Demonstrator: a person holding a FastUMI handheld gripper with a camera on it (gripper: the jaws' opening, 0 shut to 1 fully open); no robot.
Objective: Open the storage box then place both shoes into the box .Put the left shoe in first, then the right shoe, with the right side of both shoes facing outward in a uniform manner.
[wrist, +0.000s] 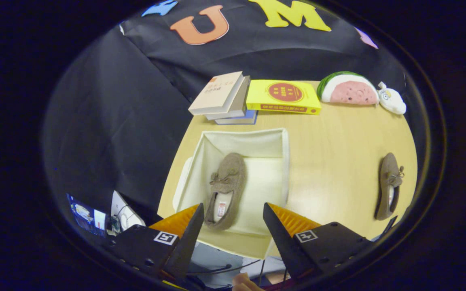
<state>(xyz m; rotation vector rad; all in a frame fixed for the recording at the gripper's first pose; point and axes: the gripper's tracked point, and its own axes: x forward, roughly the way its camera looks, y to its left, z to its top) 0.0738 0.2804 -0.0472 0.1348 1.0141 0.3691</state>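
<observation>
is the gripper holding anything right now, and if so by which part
Nothing is held. The gripper has its jaws spread open above the storage box, with one brown shoe lying loose inside; neither jaw touches it.

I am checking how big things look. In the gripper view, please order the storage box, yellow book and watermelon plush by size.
1. storage box, nearest the open gripper, so nearness enlarges it
2. yellow book
3. watermelon plush, only slightly smaller than the book, so this order is unsure

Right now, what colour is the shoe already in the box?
Brown, with a bow, seen in the gripper view: the shoe lies inside the cream box.
</observation>
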